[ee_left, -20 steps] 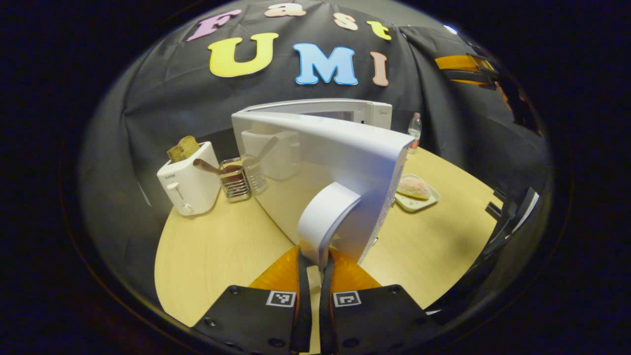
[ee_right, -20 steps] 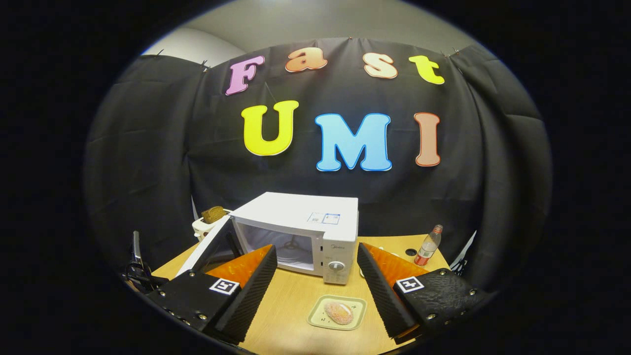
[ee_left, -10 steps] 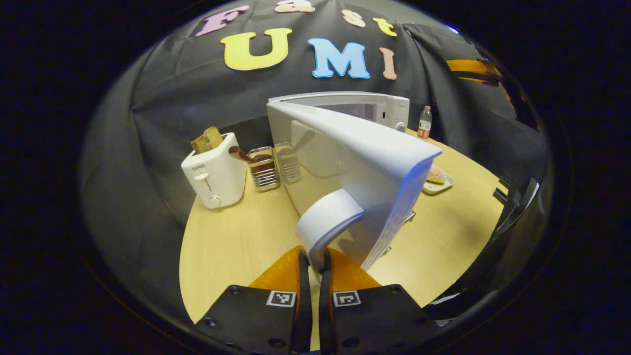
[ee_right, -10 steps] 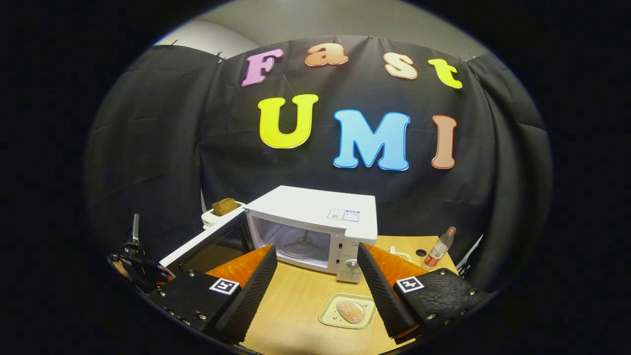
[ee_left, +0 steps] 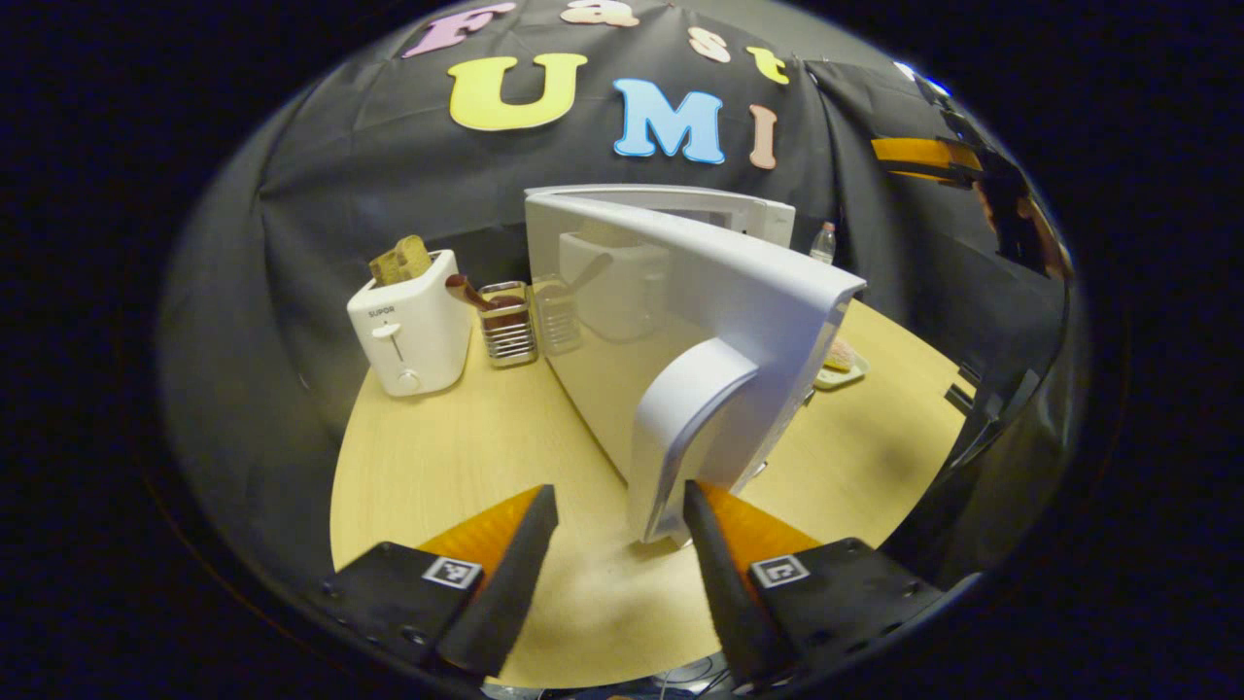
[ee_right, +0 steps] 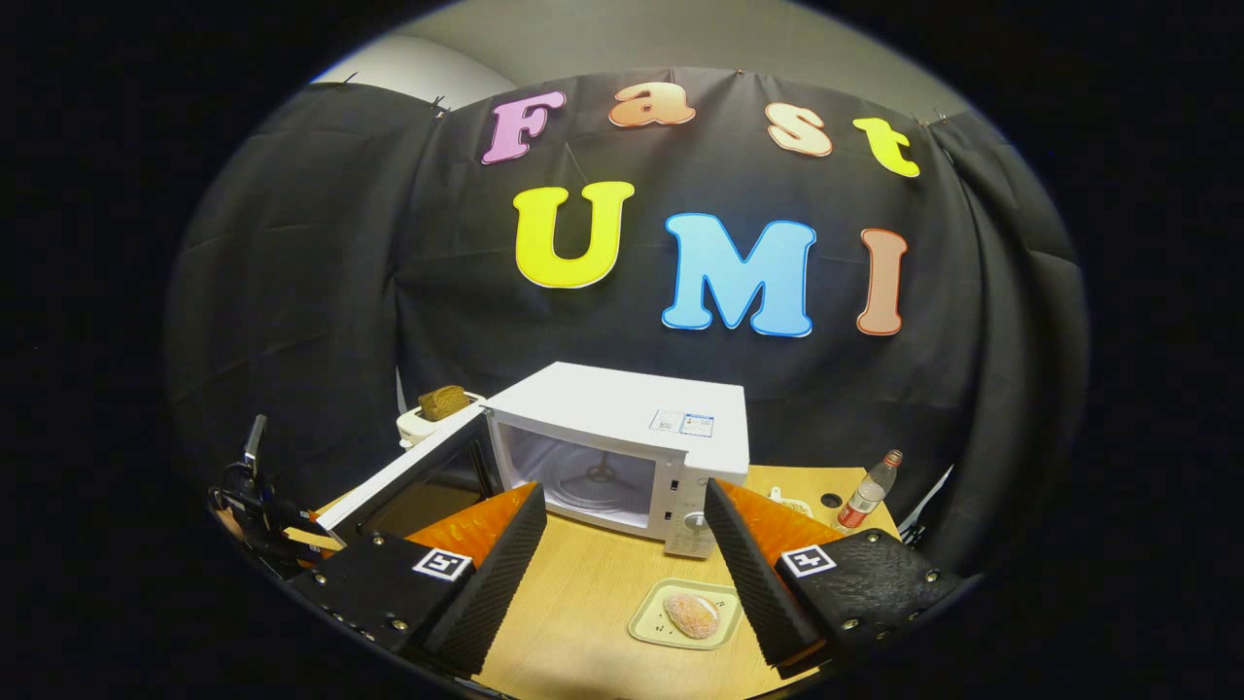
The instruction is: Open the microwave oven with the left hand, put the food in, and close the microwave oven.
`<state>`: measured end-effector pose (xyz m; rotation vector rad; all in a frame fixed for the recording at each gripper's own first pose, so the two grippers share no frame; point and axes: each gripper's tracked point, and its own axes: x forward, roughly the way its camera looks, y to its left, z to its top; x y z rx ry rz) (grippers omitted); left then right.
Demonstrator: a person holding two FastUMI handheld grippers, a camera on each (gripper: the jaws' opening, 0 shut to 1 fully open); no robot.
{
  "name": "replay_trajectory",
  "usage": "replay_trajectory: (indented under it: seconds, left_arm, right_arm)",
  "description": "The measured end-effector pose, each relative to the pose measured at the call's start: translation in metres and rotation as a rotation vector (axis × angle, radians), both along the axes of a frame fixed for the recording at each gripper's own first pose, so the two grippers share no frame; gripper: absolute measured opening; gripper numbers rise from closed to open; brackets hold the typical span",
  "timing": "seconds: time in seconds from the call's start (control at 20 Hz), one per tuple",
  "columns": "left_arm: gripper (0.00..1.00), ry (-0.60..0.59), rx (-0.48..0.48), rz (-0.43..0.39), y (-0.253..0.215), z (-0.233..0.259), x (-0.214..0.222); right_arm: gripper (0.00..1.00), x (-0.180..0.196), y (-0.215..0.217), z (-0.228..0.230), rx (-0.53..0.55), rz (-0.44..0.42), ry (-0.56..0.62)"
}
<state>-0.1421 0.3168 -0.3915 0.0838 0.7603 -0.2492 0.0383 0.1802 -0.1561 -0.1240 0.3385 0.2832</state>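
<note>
Left claw [ee_left: 617, 544] spread beside white microwave door [ee_left: 700, 292].

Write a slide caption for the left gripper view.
Open left tool before the open microwave door's handle; toaster behind.

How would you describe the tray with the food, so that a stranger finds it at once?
Start from the white microwave with its door swung open. In front of its control panel, on the wooden table, lies a small pale tray holding one round pinkish piece of food. It is the flat thing there; the bottle stands upright.
</note>
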Motion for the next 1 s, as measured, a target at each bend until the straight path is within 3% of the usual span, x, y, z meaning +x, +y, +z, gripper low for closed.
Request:
replay_trajectory:
  seconds: [0.05, 0.45, 0.65, 0.75, 1.0]
  left_arm:
    - [1.00, -0.008, 0.018, 0.021, 0.005, 0.000, -0.005]
    - [0.99, -0.026, 0.033, 0.233, 0.009, 0.023, -0.046]
    - [0.97, -0.186, 0.038, 0.366, -0.015, 0.089, -0.044]
    - [0.98, -0.259, 0.060, 0.395, -0.035, 0.119, -0.030]
    - [0.97, -0.410, 0.062, 0.376, -0.105, 0.201, 0.020]
  right_arm:
    - [1.00, 0.001, -0.003, -0.002, -0.001, 0.000, 0.002]
    - [1.00, 0.021, -0.042, -0.043, 0.011, 0.043, 0.078]
    - [1.00, 0.037, -0.070, -0.077, 0.013, 0.062, 0.154]
    - [1.00, 0.043, -0.079, -0.091, 0.008, 0.080, 0.191]
    - [1.00, 0.049, -0.097, -0.140, -0.035, 0.112, 0.285]
